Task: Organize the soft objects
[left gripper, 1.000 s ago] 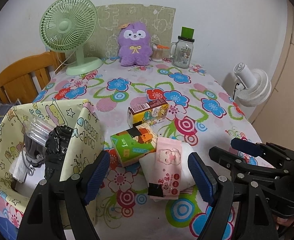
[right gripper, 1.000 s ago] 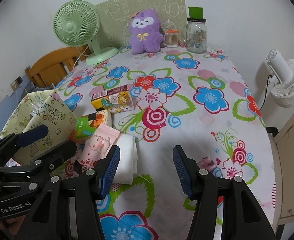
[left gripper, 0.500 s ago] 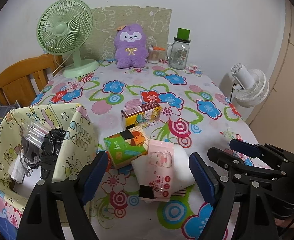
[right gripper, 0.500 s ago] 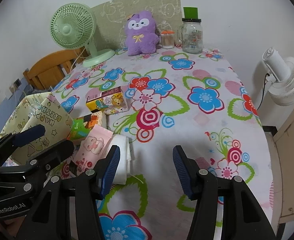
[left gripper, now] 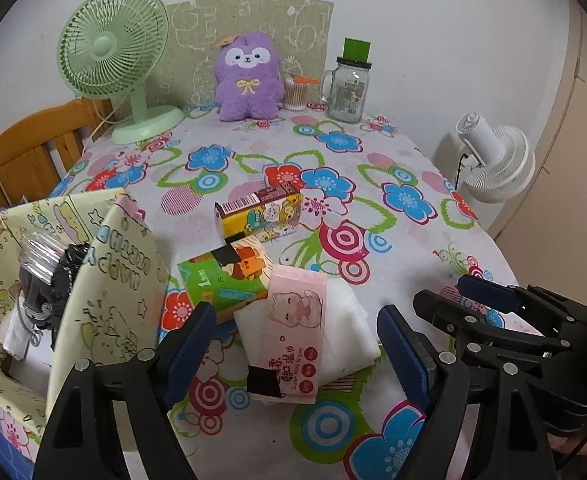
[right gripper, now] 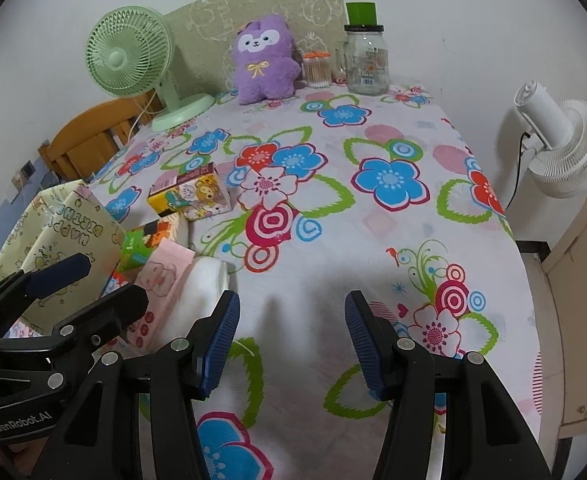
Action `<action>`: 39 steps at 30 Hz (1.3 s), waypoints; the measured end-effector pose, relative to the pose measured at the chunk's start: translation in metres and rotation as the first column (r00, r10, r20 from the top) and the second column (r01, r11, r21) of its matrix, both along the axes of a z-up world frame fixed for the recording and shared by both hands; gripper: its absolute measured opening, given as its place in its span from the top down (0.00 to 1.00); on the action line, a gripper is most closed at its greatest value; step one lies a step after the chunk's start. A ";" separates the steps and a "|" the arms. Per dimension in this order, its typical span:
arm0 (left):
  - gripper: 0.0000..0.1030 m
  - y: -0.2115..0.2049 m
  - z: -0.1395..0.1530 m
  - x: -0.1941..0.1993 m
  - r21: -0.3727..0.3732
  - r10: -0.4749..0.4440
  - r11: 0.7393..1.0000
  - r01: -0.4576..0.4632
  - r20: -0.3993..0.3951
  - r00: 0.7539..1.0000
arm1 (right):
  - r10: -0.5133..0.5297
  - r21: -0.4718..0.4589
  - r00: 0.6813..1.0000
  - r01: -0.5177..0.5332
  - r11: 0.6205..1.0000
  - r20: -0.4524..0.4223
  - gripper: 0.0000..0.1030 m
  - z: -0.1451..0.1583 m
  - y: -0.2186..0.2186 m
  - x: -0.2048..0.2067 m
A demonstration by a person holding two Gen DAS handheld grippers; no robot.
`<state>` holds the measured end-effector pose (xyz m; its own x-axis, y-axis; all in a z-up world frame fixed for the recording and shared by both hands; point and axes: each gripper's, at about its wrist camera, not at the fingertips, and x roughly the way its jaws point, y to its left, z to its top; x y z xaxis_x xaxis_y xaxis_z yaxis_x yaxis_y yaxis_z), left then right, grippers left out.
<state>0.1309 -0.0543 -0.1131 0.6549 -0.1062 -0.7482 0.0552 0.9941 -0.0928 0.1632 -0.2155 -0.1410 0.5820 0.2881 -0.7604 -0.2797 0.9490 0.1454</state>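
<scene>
Left claw: I have the left gripper (left gripper: 293,332) wide, nothing between the pads; it hangs just short of the pink wet-wipes pack (left gripper: 298,326).
Right claw: the right gripper (right gripper: 289,334) sits about half spread, empty, above bare floral tablecloth (right gripper: 373,240), with the wipes off to its left.
Step in hand: I judge this is the approach to the wipes, the nearest soft pack.
How I'd do it well: I'd bring the left pads down astride the pink pack's long sides, low enough to catch it without dragging the white folded cloth (left gripper: 353,320) under it, and squeeze gently since it will give.
Destination: the yellow cartoon-print storage bag (left gripper: 105,276) stands open just left of the pile.
Next out: the green tissue pack (left gripper: 223,280) touches the wipes; the yellow tissue pack (left gripper: 261,216) lies just beyond.
Far end: the purple plush toy (left gripper: 247,76) leans by the wall between the green desk fan (left gripper: 113,52) and the glass jar mug (left gripper: 347,84).
Change: against the earlier view, the pile sits slightly higher between my left fingers; both claws' spread looks the same.
</scene>
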 end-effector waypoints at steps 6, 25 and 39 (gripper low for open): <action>0.19 0.002 -0.010 0.007 -0.005 0.012 1.000 -0.012 -0.028 1.000 | 0.007 0.001 1.000 -0.007 1.000 -0.022 0.43 -0.011 0.003 0.009; 0.30 0.011 -0.027 0.014 -0.015 0.015 1.000 -0.017 -0.073 0.997 | 0.028 -0.011 0.998 -0.029 1.000 -0.063 0.43 -0.028 0.014 0.021; 0.62 0.003 -0.032 0.012 0.025 -0.026 0.999 0.029 -0.079 0.997 | 0.057 -0.017 0.996 -0.059 0.998 -0.066 0.43 -0.031 0.023 0.020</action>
